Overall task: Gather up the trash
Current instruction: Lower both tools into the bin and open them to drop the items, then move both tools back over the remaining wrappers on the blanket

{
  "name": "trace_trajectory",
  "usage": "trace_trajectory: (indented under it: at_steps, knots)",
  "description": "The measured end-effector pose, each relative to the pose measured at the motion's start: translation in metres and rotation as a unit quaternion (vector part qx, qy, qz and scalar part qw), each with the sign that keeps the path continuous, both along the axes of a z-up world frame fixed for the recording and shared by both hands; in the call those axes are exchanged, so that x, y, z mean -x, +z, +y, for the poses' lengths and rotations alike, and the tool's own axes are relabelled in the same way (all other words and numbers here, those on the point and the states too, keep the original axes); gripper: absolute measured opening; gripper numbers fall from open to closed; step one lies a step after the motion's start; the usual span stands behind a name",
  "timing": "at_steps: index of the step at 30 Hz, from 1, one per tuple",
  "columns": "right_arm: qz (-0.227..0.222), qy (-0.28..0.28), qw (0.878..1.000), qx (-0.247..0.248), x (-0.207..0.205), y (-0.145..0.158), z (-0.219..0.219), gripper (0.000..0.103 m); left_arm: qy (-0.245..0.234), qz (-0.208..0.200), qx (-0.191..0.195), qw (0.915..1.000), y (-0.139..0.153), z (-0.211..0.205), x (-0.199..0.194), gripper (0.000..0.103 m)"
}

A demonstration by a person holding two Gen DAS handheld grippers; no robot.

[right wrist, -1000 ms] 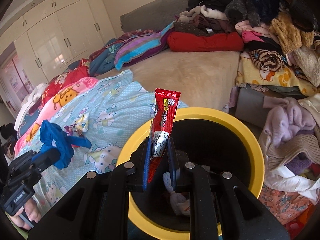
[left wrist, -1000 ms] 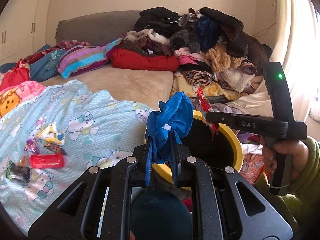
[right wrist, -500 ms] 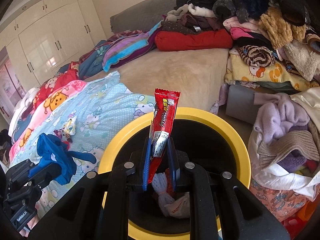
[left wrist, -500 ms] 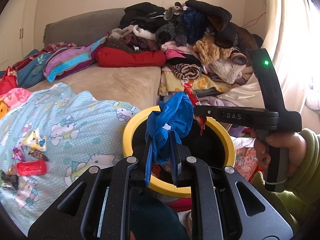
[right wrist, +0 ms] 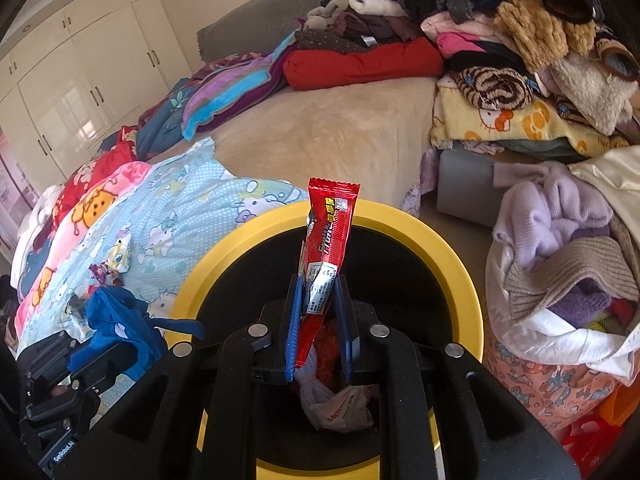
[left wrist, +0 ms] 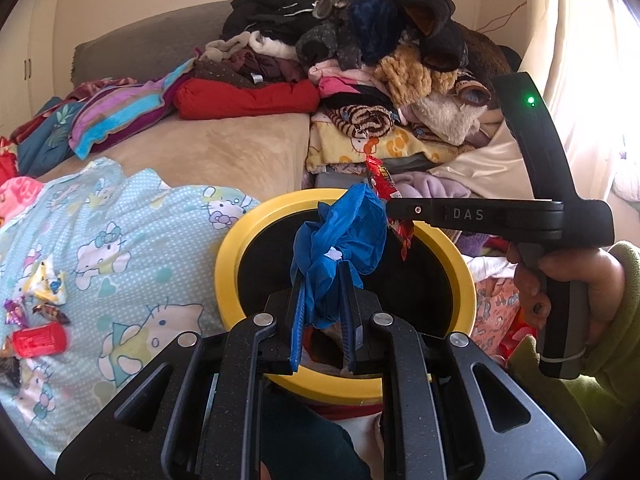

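Yellow-rimmed bin (right wrist: 452, 264) is standing against the near edge of the bed (left wrist: 224, 148), already holding crumpled trash (right wrist: 340, 400). Loose wrappers (left wrist: 44, 284) and a red cap-like piece (left wrist: 38, 340) are lying on the light-blue cartoon blanket (left wrist: 132, 248) at the bed's left edge. A clothes pile (left wrist: 380, 60) is crowding the bed's far right corner. Left gripper (left wrist: 324, 312) is clamping a crumpled blue bag (left wrist: 340, 240) over the bin mouth. Right gripper (right wrist: 318, 312) is pinching a red snack wrapper (right wrist: 328, 232) upright above the bin, just beside the blue bag.
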State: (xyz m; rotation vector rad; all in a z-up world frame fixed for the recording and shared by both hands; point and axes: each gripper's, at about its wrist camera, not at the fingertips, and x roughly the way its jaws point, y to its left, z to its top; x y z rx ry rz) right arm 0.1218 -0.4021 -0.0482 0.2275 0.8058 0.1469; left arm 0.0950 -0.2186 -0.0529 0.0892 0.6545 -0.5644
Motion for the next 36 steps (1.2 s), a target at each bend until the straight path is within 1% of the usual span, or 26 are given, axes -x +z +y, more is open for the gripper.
trace_trajectory:
  at_steps: [15, 19, 20, 21, 22, 23, 24, 25, 26, 27, 28, 29, 31, 33, 36]
  knots:
    - [0.021, -0.011, 1.000, -0.002, -0.005, -0.015, -0.008, 0.016, -0.007, 0.026, -0.010, 0.9996, -0.023, -0.016, -0.019, 0.010]
    - [0.023, -0.016, 1.000, -0.011, -0.007, -0.017, -0.014, 0.018, -0.004, 0.027, -0.008, 0.9996, -0.024, -0.015, -0.021, 0.011]
    - [0.024, -0.017, 0.999, -0.014, -0.007, -0.017, -0.015, 0.019, -0.001, 0.027, -0.008, 0.9996, -0.024, -0.015, -0.021, 0.014]
    - [0.025, -0.019, 0.999, -0.016, -0.007, -0.017, -0.016, 0.021, 0.002, 0.028, -0.007, 0.9996, -0.024, -0.013, -0.021, 0.017]
    - [0.028, -0.022, 0.999, -0.021, -0.007, -0.018, -0.017, 0.024, 0.004, 0.027, -0.007, 0.9996, -0.023, -0.012, -0.021, 0.030]
    - [0.030, -0.024, 0.999, -0.024, -0.007, -0.019, -0.017, 0.032, 0.008, 0.025, -0.007, 0.9996, -0.022, -0.011, -0.021, 0.046]
    - [0.030, -0.025, 0.999, -0.027, -0.007, -0.019, -0.018, 0.041, 0.008, 0.024, -0.004, 0.9997, -0.020, -0.009, -0.021, 0.050]
    - [0.030, -0.026, 0.999, -0.029, -0.007, -0.019, -0.018, 0.044, 0.009, 0.021, 0.000, 0.9997, -0.018, -0.007, -0.019, 0.053]
    - [0.030, -0.028, 0.999, -0.027, -0.007, -0.019, -0.017, 0.045, 0.010, 0.019, 0.003, 0.9998, -0.016, -0.006, -0.019, 0.062]
    - [0.030, -0.028, 0.999, -0.023, -0.006, -0.018, -0.015, 0.045, 0.013, 0.016, 0.006, 0.9998, -0.014, -0.004, -0.018, 0.068]
    - [0.030, -0.027, 0.999, -0.021, -0.006, -0.017, -0.014, 0.047, 0.014, 0.015, 0.009, 0.9998, -0.013, -0.002, -0.017, 0.080]
    - [0.028, -0.025, 0.999, -0.021, -0.006, -0.016, -0.011, 0.048, 0.015, 0.014, 0.014, 0.9997, -0.011, 0.001, -0.016, 0.086]
    - [0.024, -0.024, 0.999, -0.020, -0.005, -0.014, -0.009, 0.053, 0.022, 0.011, 0.016, 0.9996, -0.009, 0.006, -0.014, 0.091]
    - [0.017, -0.020, 1.000, -0.013, -0.003, -0.011, -0.004, 0.053, 0.030, 0.006, 0.016, 0.9994, -0.006, 0.011, -0.012, 0.092]
    - [0.007, -0.015, 1.000, -0.006, -0.001, -0.006, 0.002, 0.057, 0.044, -0.001, 0.017, 0.9989, -0.001, 0.018, -0.011, 0.092]
